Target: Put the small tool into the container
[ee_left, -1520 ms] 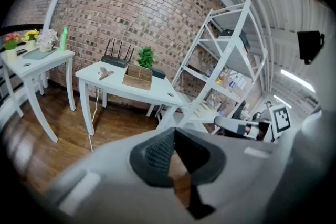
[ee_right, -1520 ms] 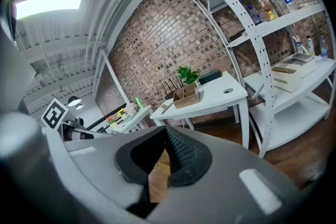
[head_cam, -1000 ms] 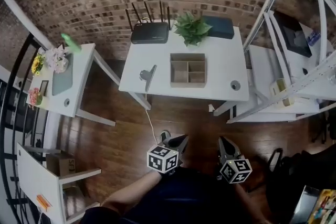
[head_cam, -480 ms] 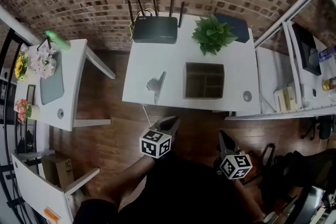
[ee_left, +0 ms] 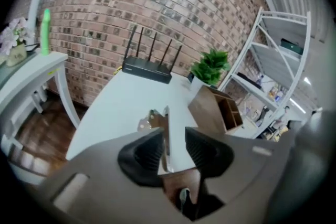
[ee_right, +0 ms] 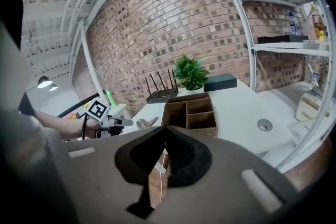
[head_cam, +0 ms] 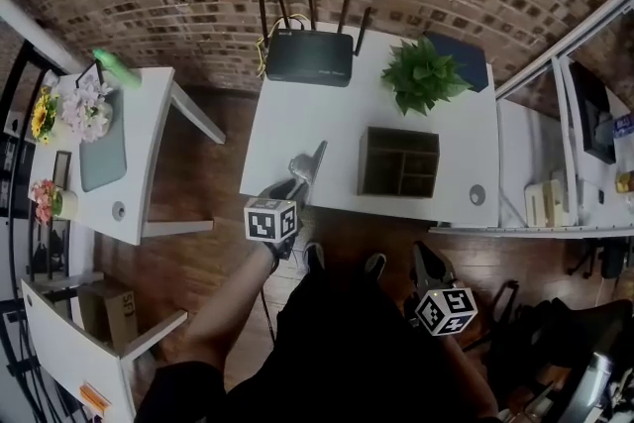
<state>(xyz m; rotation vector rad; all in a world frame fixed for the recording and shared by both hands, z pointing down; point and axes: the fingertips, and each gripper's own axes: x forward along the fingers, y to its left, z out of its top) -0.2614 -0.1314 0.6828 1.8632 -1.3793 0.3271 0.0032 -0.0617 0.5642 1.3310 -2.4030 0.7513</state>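
A small metal tool (head_cam: 307, 163) lies near the front left edge of the white table (head_cam: 287, 119). The wooden container (head_cam: 399, 162), split into compartments, stands to its right. My left gripper (head_cam: 285, 187) sits at the table's front edge right at the tool. In the left gripper view its jaws (ee_left: 173, 145) are opening and the tool's thin blade (ee_left: 165, 131) runs between them, with no pad pressing on it. The container (ee_left: 215, 110) shows beyond at the right. My right gripper (head_cam: 428, 268) hangs low over the floor, shut and empty (ee_right: 164, 136).
A black router (head_cam: 309, 57), a green plant (head_cam: 424, 74) and a dark blue box (head_cam: 468, 62) line the table's back. A cable hole (head_cam: 477, 195) is at the front right corner. A side table with flowers (head_cam: 111, 158) stands left, white shelving (head_cam: 555, 203) right.
The person has stepped up to the table. The left gripper has risen from over the floor to the table's front edge at the tool, and its jaws have parted. The right gripper stays low.
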